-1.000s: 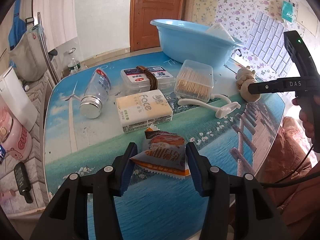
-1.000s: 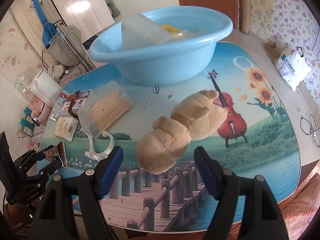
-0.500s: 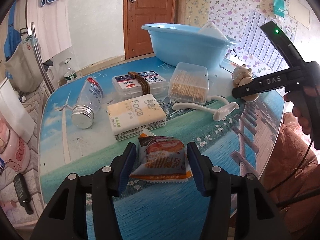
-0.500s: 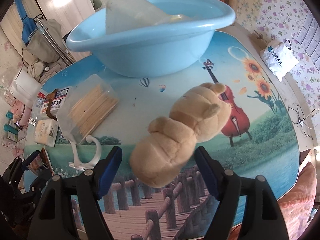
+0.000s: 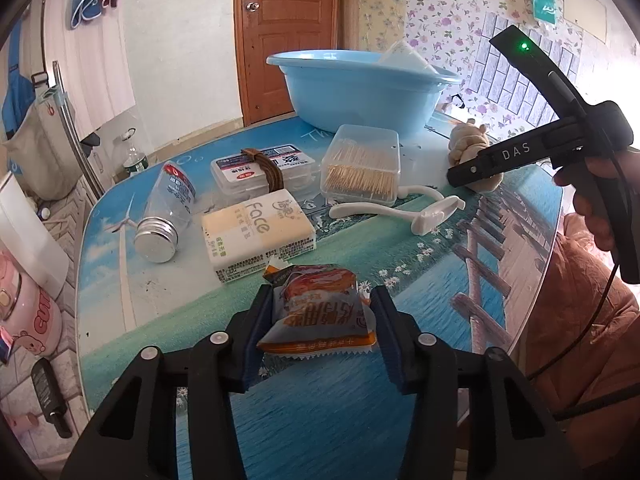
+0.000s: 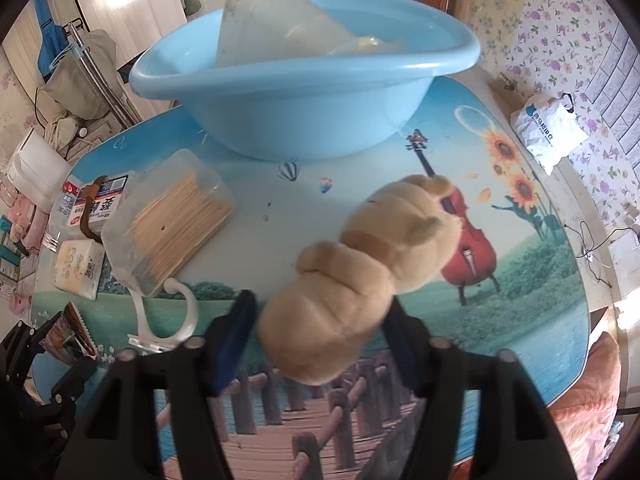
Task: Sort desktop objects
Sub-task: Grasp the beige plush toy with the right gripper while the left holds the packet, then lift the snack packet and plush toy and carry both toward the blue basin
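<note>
1. Two grabs are under way at once, which fits a sorting job where each hand takes one item toward the round light-blue plastic basin at the desk's far edge; that is my reading of the purpose.
2. The left gripper straddles a crinkly orange-and-white foil snack packet lying near the desk's near edge. Its jaws have just been closing, and the blue pads sit against the packet's sides, so I judge it gripped.
3. The right gripper has just been closing too. Its pads press into the lower end of a tan plush toy with small ears, which looks lifted clear of the desk near its right edge, just in front of the basin.
4. The toy looks soft and segmented, bulging where it is squeezed; it should hold without slipping.
5. Still waiting mid-desk: a clear plastic box of wooden toothpicks, a cream "Face" tissue pack, a flat labelled box with a brown band, a toppled clear jar with a silver lid and a white plastic hook.
6. The basin already holds a cloudy plastic container, suggesting it is the collecting spot.
</note>
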The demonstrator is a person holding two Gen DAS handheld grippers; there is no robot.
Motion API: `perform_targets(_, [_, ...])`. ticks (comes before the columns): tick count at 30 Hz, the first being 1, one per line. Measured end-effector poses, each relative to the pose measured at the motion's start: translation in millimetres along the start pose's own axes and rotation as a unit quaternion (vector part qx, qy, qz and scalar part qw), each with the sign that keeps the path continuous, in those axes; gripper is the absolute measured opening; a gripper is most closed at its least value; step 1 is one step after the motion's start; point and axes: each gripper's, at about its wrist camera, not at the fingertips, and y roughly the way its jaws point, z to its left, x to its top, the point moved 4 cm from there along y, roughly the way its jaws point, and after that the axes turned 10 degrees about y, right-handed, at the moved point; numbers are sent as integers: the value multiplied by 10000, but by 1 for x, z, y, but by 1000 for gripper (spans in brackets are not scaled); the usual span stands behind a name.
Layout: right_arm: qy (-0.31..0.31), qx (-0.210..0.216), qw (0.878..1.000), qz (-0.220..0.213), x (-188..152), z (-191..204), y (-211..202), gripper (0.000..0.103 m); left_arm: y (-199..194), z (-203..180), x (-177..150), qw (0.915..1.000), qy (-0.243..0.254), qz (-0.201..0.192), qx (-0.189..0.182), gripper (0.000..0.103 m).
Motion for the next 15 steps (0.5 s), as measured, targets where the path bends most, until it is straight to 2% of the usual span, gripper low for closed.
perform_targets(5, [-101, 178, 9997, -97, -1, -1, -7, 51, -6, -3, 2, 9999, -81, -10, -103, 46])
perform_targets(9, [-643, 418, 9968, -244, -6, 11, -19, 51, -16, 0, 7, 9988, -339, -80, -337, 46])
perform_targets(15, [-1159, 821, 9892, -369, -17, 28, -36, 51, -29, 5, 18, 9979, -552, -191, -274, 46])
